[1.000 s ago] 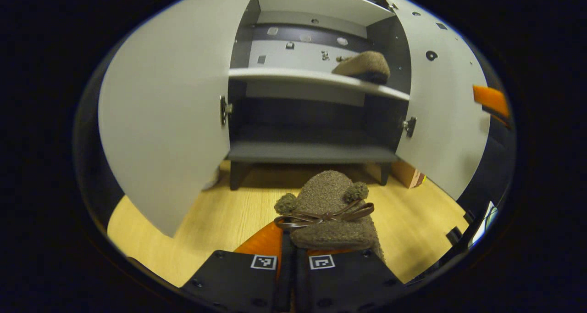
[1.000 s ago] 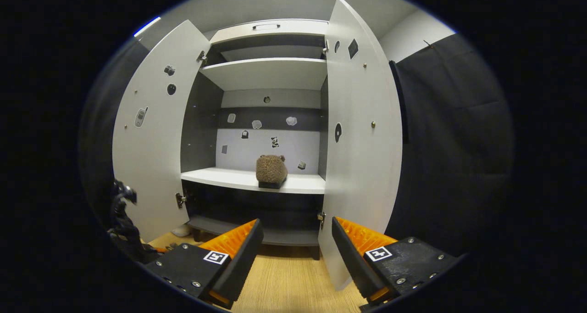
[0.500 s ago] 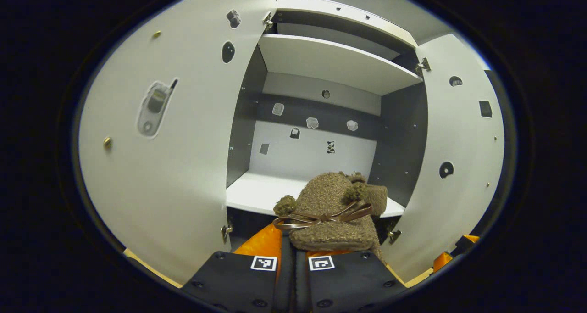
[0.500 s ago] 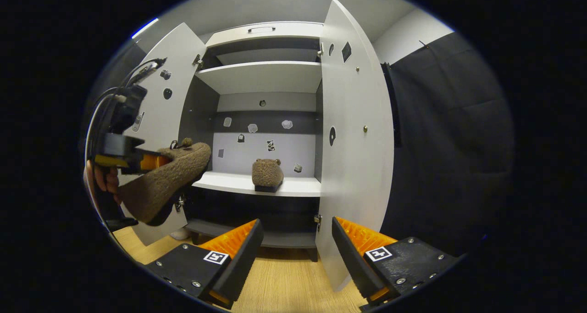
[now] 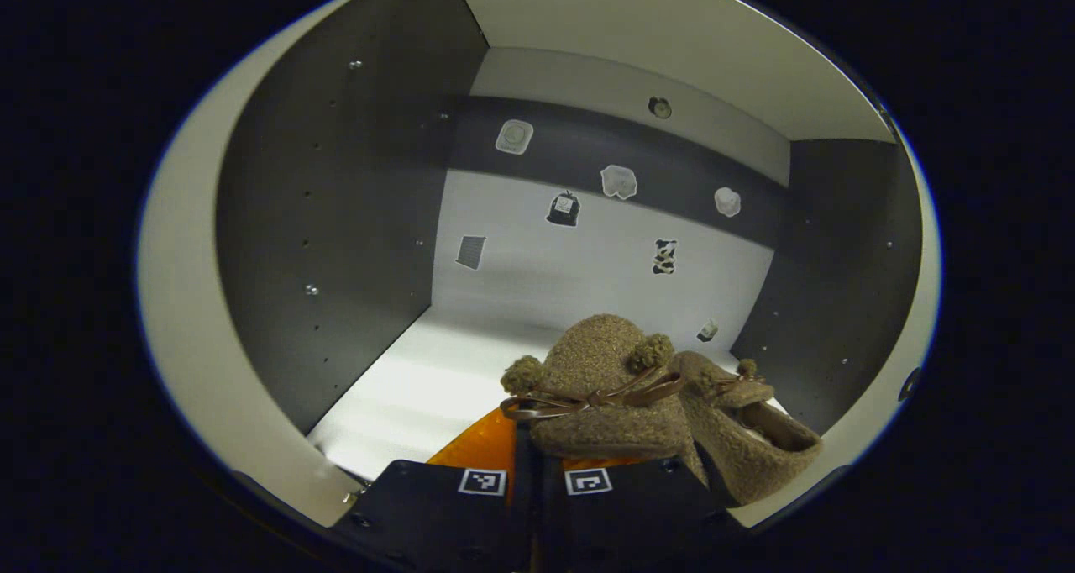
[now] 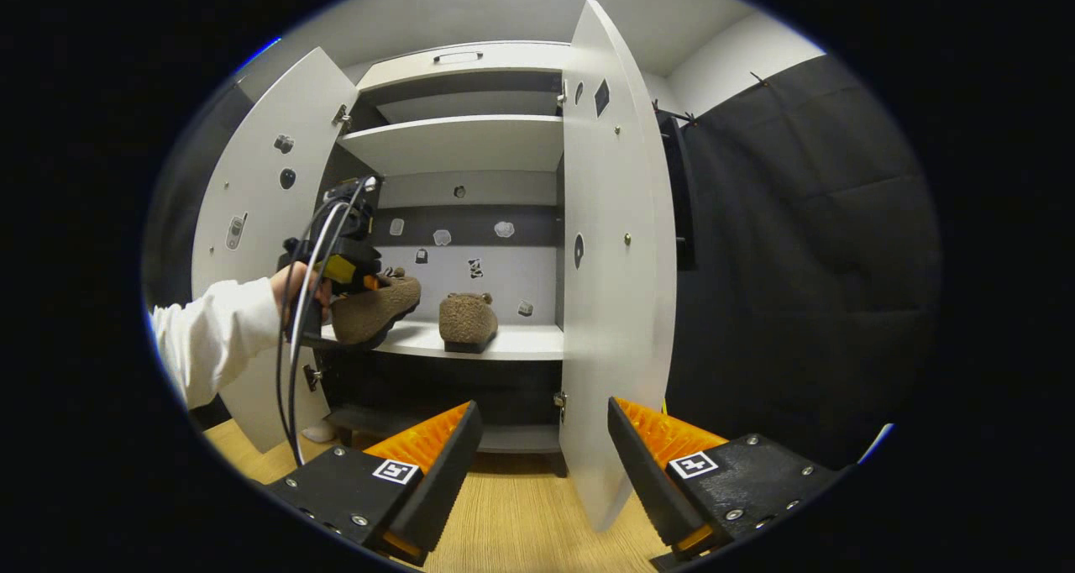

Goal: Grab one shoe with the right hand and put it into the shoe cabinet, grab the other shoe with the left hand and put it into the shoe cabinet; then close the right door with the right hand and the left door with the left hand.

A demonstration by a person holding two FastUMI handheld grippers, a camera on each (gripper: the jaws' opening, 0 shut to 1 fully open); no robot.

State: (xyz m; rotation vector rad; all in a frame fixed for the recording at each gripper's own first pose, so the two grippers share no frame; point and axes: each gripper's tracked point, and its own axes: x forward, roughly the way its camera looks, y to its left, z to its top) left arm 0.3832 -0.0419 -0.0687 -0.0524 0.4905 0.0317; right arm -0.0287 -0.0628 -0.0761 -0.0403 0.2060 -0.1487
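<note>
held shoe point(image 5: 600, 388) point(image 6: 374, 308): fuzzy brown, with two pompoms and a thin brown bow, pinched at its heel end between the pressed-together fingers of the left claw point(image 5: 537, 472). hung toe-first just inside the shoe cabinet point(image 6: 470, 144), above the front part of the white middle shelf point(image 5: 420, 388); whether sole touched shelf, could not tell. in the right claw view, seen from the side with toe tilted a little up, at the left end of that shelf point(image 6: 521, 342).

second shoe point(image 5: 747, 426) point(image 6: 468, 321): same fuzzy brown, already resting on the middle shelf, just beside the held one on its right, opening turned toward the left claw's camera. whether the two shoes touched, could not tell.

left claw point(image 6: 340, 262) also seen farther off in the right claw view, carried by a hand point(image 6: 294, 291) in a white sleeve point(image 6: 210, 333), cables point(image 6: 294, 346) looping down from it.

right claw point(image 6: 537, 464): spread wide, nothing between the fingers, low before the cabinet over the wooden floor point(image 6: 521, 531), well apart from both shoes.

left door point(image 6: 252, 245) and right door point(image 6: 613, 254) both stood open. small stickers point(image 5: 617, 182) dotted across the grey-and-white back panel. dark side walls point(image 5: 336, 220) with rows of small holes. upper shelf point(image 6: 458, 140) above.
</note>
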